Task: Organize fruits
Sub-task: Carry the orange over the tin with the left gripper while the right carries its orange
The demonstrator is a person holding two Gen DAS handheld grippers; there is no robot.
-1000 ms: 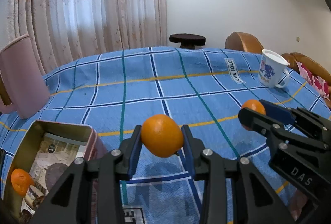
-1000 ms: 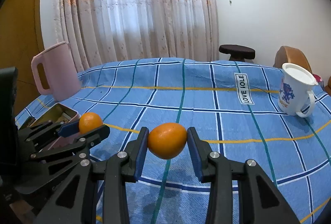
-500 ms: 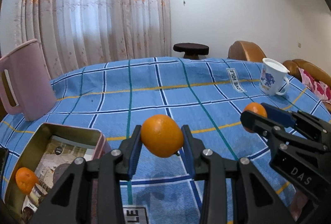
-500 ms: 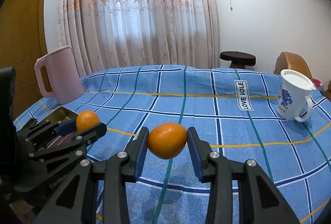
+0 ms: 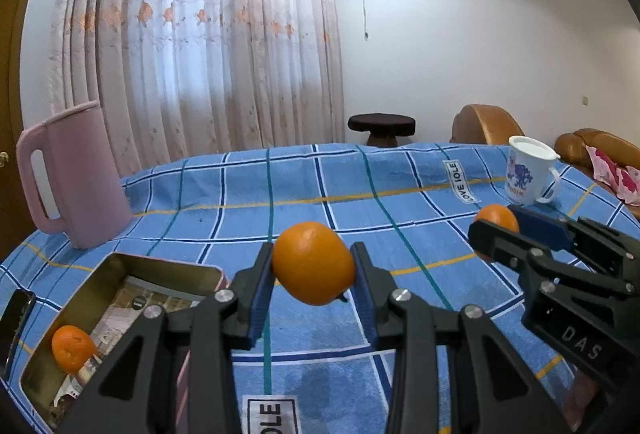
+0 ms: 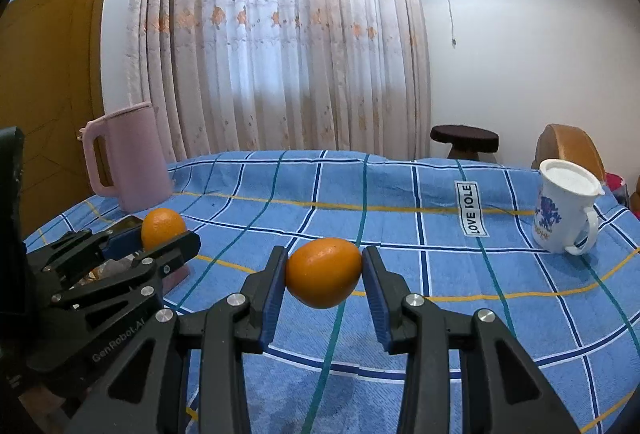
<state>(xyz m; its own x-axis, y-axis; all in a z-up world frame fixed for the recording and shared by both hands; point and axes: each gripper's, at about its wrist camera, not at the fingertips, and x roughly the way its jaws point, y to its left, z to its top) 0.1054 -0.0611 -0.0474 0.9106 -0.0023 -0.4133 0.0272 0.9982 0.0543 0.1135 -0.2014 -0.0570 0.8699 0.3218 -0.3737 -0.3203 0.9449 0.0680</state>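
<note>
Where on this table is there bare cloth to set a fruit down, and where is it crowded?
The blue checked tablecloth is bare across the middle, between the pink jug and the white mug. The cloth just ahead of the right gripper is free too. It is crowded at the left near corner, where the open tin, already holding an orange, sits beside the left gripper.

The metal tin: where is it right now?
In the left wrist view the metal tin sits on the blue checked cloth at lower left, in front of the pink jug, with one orange inside.
</note>
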